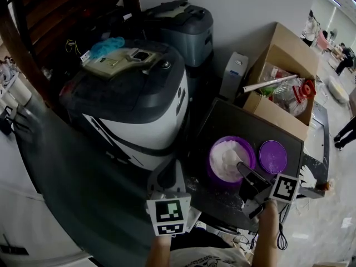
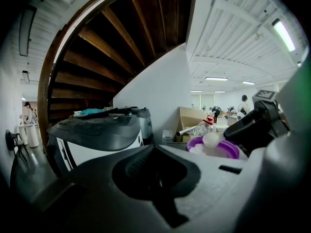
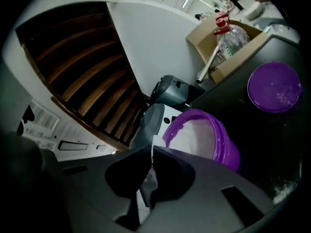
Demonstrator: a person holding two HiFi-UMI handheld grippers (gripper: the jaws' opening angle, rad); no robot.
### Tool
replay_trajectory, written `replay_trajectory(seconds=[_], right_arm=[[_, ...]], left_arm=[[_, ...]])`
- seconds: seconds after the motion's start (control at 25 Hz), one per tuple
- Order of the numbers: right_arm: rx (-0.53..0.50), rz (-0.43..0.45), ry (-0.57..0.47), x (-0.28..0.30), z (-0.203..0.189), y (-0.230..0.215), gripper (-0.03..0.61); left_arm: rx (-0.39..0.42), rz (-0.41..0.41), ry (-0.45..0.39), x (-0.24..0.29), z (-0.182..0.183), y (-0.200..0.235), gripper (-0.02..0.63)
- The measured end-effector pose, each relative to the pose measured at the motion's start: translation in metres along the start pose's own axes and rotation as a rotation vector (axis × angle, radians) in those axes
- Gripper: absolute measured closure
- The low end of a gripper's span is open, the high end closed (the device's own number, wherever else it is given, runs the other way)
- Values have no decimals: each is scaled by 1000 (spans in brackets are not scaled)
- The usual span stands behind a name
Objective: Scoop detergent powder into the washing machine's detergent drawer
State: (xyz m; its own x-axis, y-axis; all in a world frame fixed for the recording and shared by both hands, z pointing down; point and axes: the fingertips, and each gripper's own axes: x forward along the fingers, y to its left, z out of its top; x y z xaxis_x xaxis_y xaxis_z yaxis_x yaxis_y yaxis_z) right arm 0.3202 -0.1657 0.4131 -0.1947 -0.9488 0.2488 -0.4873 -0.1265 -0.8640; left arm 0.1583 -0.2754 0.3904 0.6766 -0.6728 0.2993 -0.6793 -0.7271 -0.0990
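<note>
A purple tub full of white powder stands on a dark table, with its purple lid lying to its right. My right gripper reaches over the tub's near rim and is shut on a white scoop, whose bowl rests just above the powder. In the right gripper view the scoop's handle shows as a white sliver between the closed jaws. My left gripper is shut and holds nothing; it hovers between the tub and the black-and-white washing machine. I cannot make out the detergent drawer.
A cardboard box holding a plastic bottle and a long stick stands behind the table. A grey appliance and a small white box sit by the wall. A blue cloth lies on the machine's top. A wooden staircase rises at the left.
</note>
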Motion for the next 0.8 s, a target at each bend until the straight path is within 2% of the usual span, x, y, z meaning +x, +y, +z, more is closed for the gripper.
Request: replay_trajectory(seconds=[0.24,0.44,0.8], right_arm=[[70,100,-18,0,-8,15,557],[140,184,12,1,-21,30,557],[111,250,110,2,-50,49,557]], left_arm=[[1,22,-11,-14,1,-1,612],[1,55,-12,-30,-1,0,612],[-14,157,-10,-69,-10,6,612]])
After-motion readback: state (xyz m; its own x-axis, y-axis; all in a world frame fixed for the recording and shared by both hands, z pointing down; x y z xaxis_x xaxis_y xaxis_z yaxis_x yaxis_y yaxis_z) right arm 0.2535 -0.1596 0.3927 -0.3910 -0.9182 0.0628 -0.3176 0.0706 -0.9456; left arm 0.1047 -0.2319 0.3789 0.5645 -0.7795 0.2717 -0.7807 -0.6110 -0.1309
